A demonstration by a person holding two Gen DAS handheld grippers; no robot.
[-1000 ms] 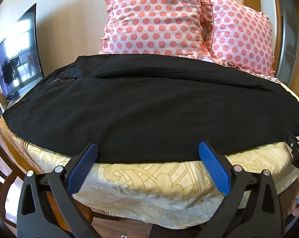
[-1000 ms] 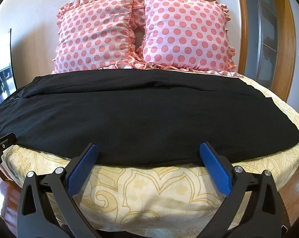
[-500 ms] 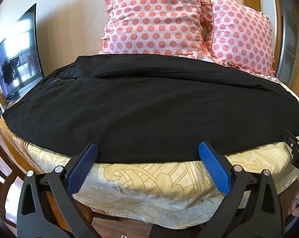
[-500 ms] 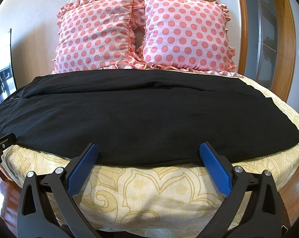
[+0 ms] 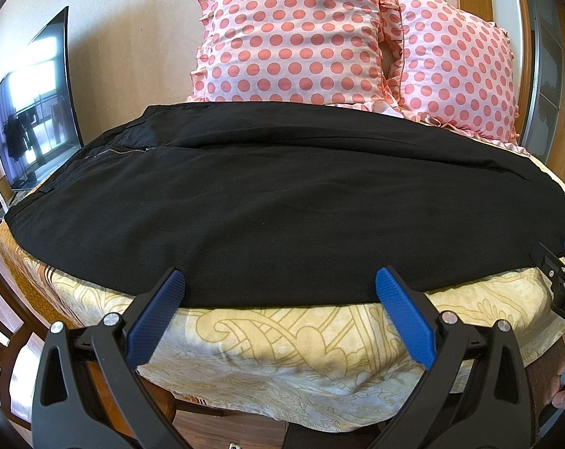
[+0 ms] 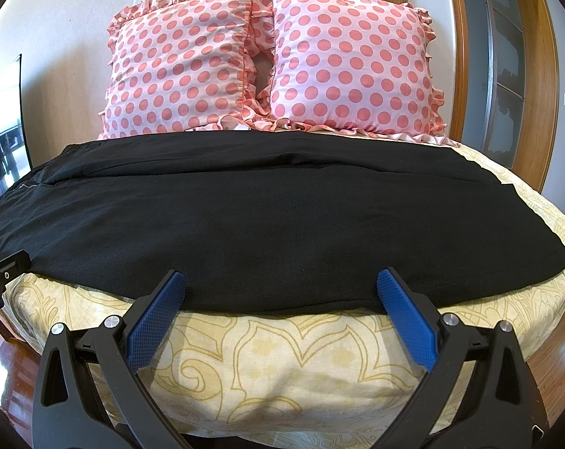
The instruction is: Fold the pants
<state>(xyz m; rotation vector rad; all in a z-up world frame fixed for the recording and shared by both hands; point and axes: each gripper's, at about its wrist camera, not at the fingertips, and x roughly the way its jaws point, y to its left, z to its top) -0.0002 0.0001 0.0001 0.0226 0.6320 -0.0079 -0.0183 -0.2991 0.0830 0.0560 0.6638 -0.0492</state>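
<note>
Pants [image 5: 282, 202], black, lie spread flat across the bed [image 5: 289, 340] with its yellow patterned sheet, waistband and zipper toward our left, legs running right, their near edge along the mattress front. Our left gripper [image 5: 280, 286] hovers just before that edge, jaws spread wide and empty. Our right gripper [image 6: 281, 287] hangs likewise, wide apart, holding nothing. Two pink polka-dot pillows [image 6: 267, 63] stand against the wall behind the pants, and a television [image 5: 35, 112] sits off left.
</note>
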